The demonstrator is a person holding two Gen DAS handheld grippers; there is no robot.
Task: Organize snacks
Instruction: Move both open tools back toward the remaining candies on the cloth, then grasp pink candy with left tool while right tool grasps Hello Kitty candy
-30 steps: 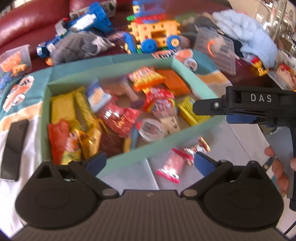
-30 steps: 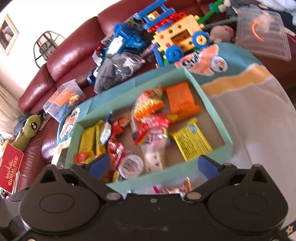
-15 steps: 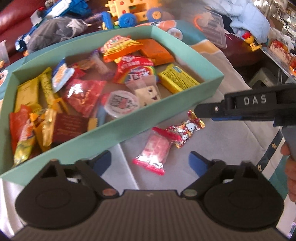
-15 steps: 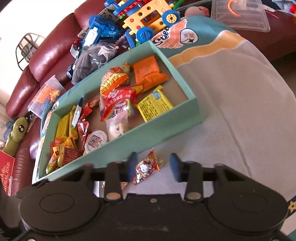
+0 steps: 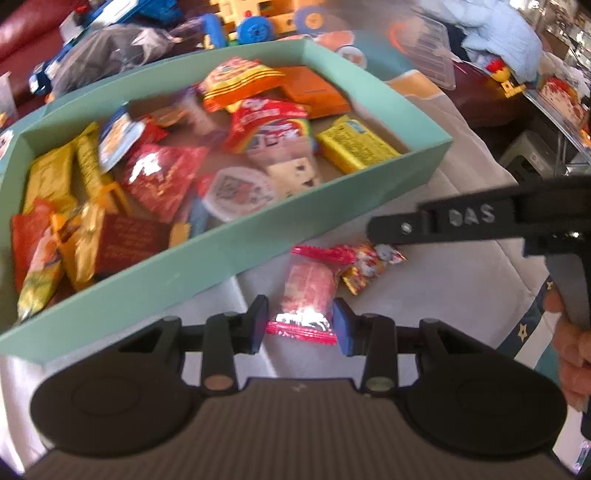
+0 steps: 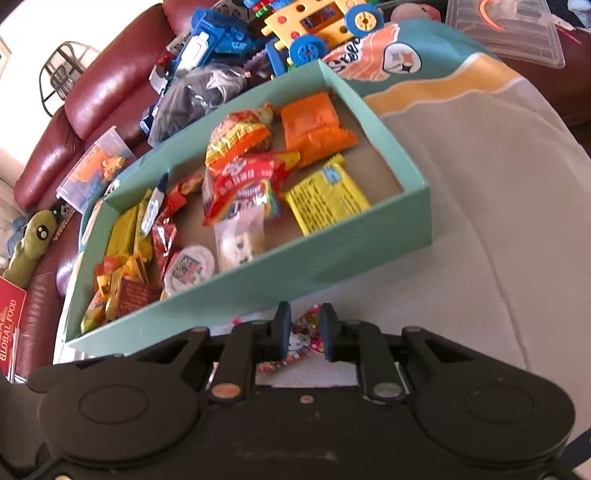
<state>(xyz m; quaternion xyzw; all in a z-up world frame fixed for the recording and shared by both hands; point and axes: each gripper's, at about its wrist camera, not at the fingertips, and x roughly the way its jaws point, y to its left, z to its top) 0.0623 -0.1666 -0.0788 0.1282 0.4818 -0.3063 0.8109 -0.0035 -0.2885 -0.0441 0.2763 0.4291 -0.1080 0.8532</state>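
Note:
A teal box (image 5: 258, 236) full of mixed snack packets lies on a pale cloth. Two packets lie on the cloth just in front of its near wall. My left gripper (image 5: 300, 325) is closing on the pink candy packet (image 5: 308, 291), and its pads touch the packet's two sides. To the right, my right gripper (image 5: 384, 230) reaches in side-on over the Hello Kitty candy packet (image 5: 364, 264). In the right wrist view my right gripper (image 6: 304, 332) is shut on that Hello Kitty candy packet (image 6: 301, 338), just in front of the box wall (image 6: 295, 266).
Plastic toy vehicles (image 6: 317, 26) and a dark bag (image 6: 195, 96) crowd the far side of the box, against a red leather sofa (image 6: 96, 96). A clear lid (image 6: 509, 33) lies at the far right. A hand (image 5: 572, 354) holds the right gripper's handle.
Both grippers came down to the two packets in front of the box. Their jaws went from wide open to narrow: the right closed on the Hello Kitty packet, the left around the pink packet.

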